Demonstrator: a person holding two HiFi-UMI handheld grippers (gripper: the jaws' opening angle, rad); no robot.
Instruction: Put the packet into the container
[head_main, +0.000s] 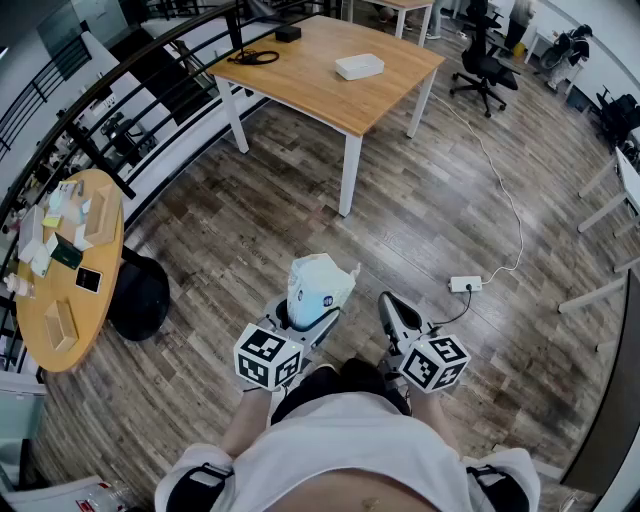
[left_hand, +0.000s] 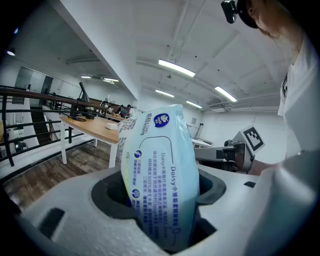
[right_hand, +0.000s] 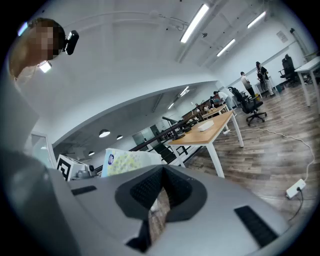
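Observation:
A pale blue and white packet (head_main: 318, 287) of wipes stands upright between the jaws of my left gripper (head_main: 312, 318), which is shut on it, held above the wood floor close to the person's body. In the left gripper view the packet (left_hand: 160, 175) fills the gap between the pads. My right gripper (head_main: 393, 308) is beside it on the right, jaws together and holding nothing; its own view shows the packet (right_hand: 127, 162) off to the left. A white container (head_main: 359, 66) lies on the far wooden table (head_main: 300, 75).
A round wooden table (head_main: 60, 310) with several small items stands at the left, with a black bag (head_main: 140, 297) beside it. A power strip (head_main: 465, 284) and its cable lie on the floor to the right. An office chair (head_main: 483, 65) and a railing (head_main: 150, 60) are further off.

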